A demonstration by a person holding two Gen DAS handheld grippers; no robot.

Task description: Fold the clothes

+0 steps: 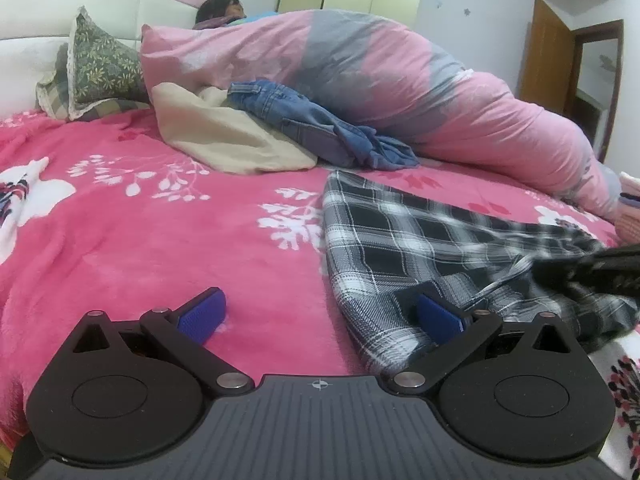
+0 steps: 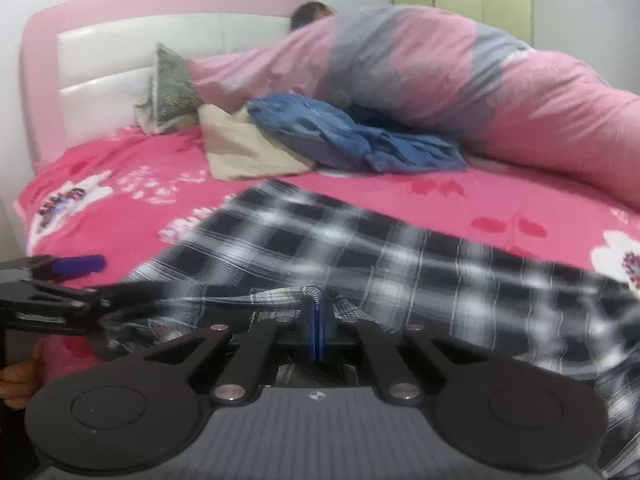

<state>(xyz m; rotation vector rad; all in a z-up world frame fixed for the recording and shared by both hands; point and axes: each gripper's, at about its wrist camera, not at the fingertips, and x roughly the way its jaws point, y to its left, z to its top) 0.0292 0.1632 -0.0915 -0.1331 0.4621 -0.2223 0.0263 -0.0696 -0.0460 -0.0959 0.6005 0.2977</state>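
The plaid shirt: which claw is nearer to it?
Right. The right claw is shut on a pinched ridge of the plaid shirt; the left claw stands open at its edge, one pad over the cloth.

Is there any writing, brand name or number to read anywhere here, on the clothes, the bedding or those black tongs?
None: no words, brands or numbers show in either view.
Only a small crosshair mark, no letters, on the grey body of the left tongs and the right tongs.
The plaid garment shows no label.

A shirt (image 1: 420,232) is lying on the bed (image 1: 140,240) — right of centre. Behind it, jeans (image 1: 304,124) are resting on a cloth (image 1: 224,140) — a pillow (image 1: 100,64) sitting further left.
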